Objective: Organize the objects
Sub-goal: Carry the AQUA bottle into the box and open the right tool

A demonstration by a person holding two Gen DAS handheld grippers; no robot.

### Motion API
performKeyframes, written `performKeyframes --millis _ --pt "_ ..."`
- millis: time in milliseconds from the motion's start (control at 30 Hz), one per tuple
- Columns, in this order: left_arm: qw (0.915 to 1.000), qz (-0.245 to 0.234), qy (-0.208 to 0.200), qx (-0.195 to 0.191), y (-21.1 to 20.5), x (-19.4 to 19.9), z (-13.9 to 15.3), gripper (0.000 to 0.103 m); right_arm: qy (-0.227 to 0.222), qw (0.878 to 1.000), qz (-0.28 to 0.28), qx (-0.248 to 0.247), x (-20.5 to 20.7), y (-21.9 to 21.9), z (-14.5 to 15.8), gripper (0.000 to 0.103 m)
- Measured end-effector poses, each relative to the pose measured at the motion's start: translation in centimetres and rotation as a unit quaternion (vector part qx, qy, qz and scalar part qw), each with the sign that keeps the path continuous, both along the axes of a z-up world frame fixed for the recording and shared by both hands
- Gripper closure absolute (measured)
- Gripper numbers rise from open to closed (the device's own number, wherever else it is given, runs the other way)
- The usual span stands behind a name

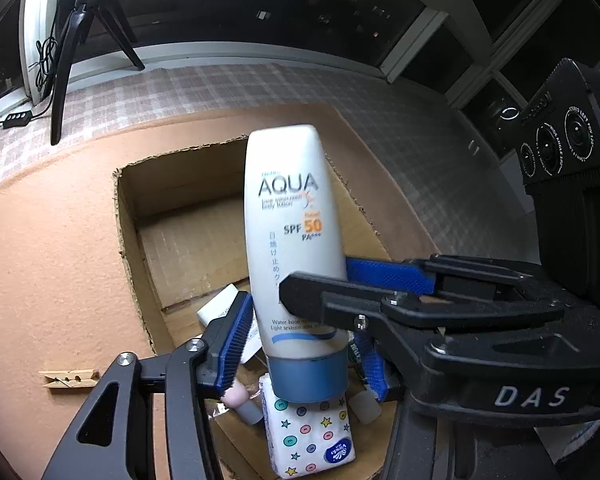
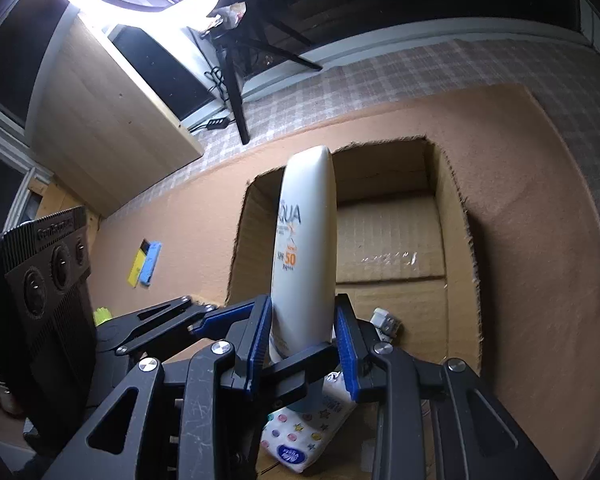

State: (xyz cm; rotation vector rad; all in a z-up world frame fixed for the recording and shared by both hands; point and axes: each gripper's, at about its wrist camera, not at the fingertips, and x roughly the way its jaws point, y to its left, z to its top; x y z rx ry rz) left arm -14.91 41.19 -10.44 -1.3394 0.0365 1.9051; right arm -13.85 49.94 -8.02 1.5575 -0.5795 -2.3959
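Observation:
A white sunscreen tube (image 1: 288,216) with a blue cap stands cap-down on a patterned tissue pack (image 1: 312,436) inside an open cardboard box (image 1: 120,216). My left gripper (image 1: 302,328) is open around the tube's lower part, its blue pads (image 1: 232,344) standing beside the tube with a gap on the right side. My right gripper (image 1: 316,278) reaches in from the right. In the right wrist view it (image 2: 303,320) is shut on the sunscreen tube (image 2: 306,240), a blue pad against each narrow side. A left finger (image 2: 300,364) crosses in front there.
The box also holds a small white block (image 1: 220,304), a pink-capped bottle (image 1: 240,398) and other small items. A wooden clothespin (image 1: 70,378) and a yellow-and-blue item (image 2: 144,264) lie on the orange mat. A tripod (image 1: 72,60) and a wooden cabinet (image 2: 112,128) stand behind.

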Motion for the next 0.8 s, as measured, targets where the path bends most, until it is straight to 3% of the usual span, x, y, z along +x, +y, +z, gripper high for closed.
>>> performKeyframes --millis 67,433,800 --pt "1.0 0.001 0.002 -0.006 0.0 -0.4 -0.2 0.017 0.004 1.0 -0.009 0.013 -0.1 0.2 0.0 0.043" --pt "0.9997 0.009 0.02 -0.012 -2.3 -0.1 0.2 0.017 0.016 0.999 -0.027 0.028 0.4 -0.1 0.5 0.042" --pt "0.998 0.05 0.035 -0.016 -8.8 0.6 1.6 0.017 0.038 0.998 -0.035 0.02 1.4 -1.8 1.4 0.043"
